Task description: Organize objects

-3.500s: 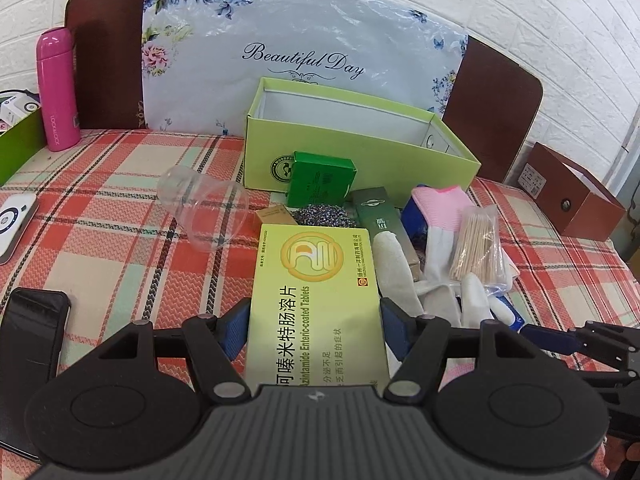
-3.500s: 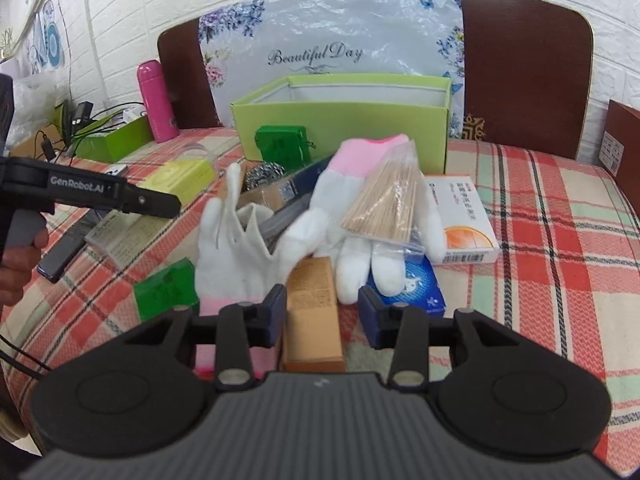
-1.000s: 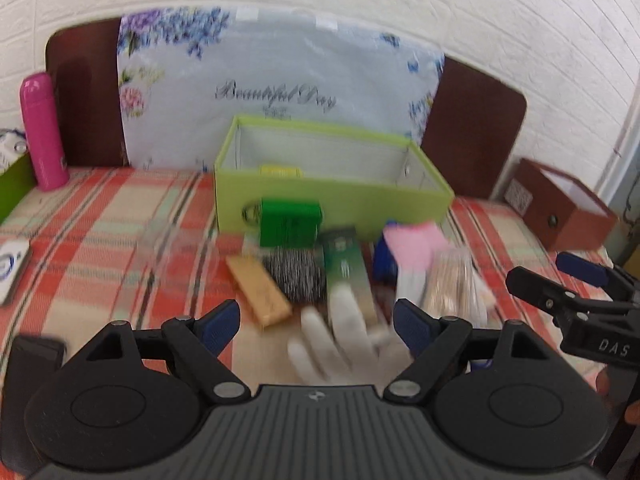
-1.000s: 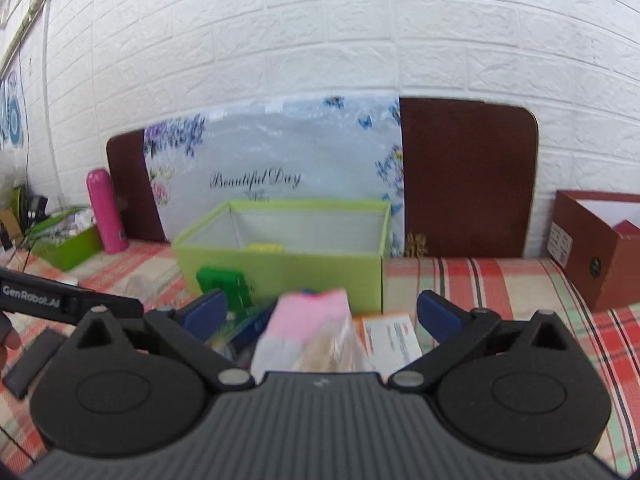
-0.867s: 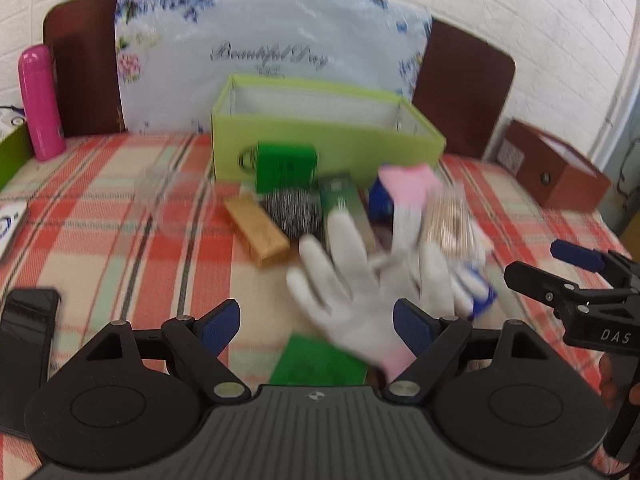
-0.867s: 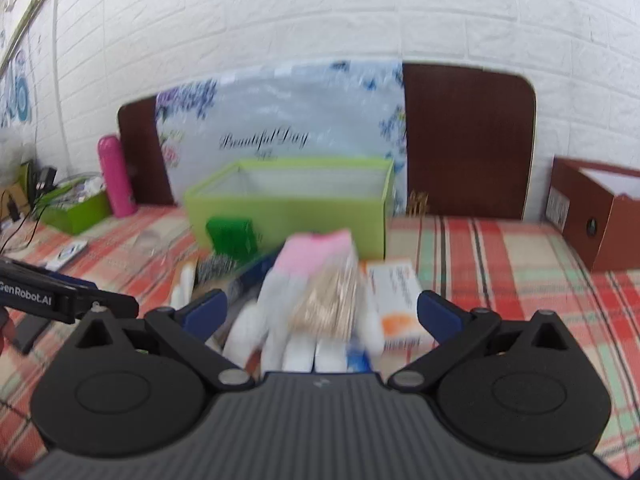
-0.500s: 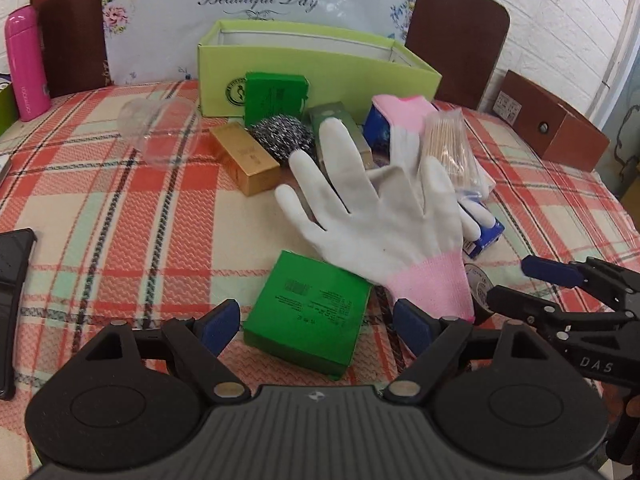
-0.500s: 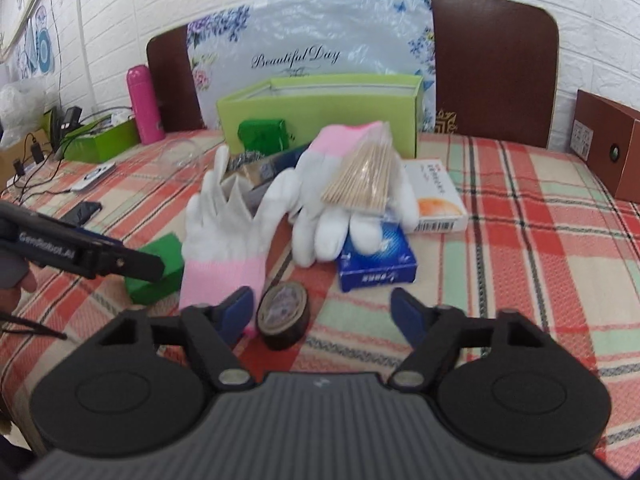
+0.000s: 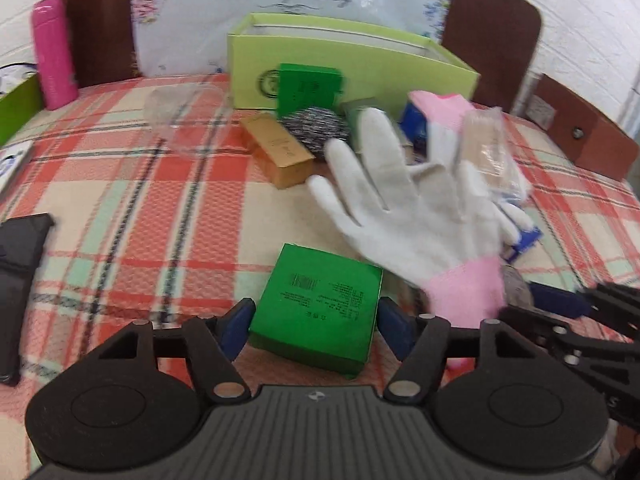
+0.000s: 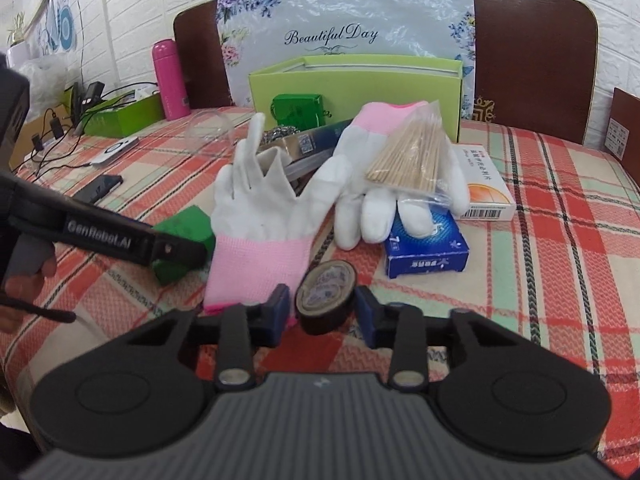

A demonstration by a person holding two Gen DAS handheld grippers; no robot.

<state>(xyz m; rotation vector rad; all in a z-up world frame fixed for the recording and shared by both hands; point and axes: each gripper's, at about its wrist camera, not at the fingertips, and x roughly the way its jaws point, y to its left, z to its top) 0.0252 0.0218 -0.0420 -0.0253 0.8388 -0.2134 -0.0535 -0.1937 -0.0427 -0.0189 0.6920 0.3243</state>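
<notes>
A flat green box (image 9: 320,292) lies on the plaid tablecloth (image 9: 160,208) between my left gripper's (image 9: 316,306) fingers. Its jaws are closing, and both blue pads meet the box's sides. The right wrist view shows that box (image 10: 188,220) beside a left finger (image 10: 176,250). A dark tape roll (image 10: 326,292) stands tilted between my right gripper's (image 10: 323,304) closing jaws, with a thin gap at the left pad. A white glove with a pink cuff (image 10: 256,208) lies just left of the roll. The open lime box (image 10: 360,80) stands at the back.
Between the grippers and the lime box lie a second glove (image 10: 380,168), a toothpick bag (image 10: 412,152), a blue box (image 10: 424,248), a white-orange carton (image 10: 484,184), a gold box (image 9: 280,152) and a scourer (image 9: 316,128). A phone (image 9: 20,280) lies far left, a pink bottle (image 9: 54,52) behind.
Both grippers came down from above the lime box to the table. The left jaws narrowed onto the flat green box. The right jaws narrowed around the tape roll.
</notes>
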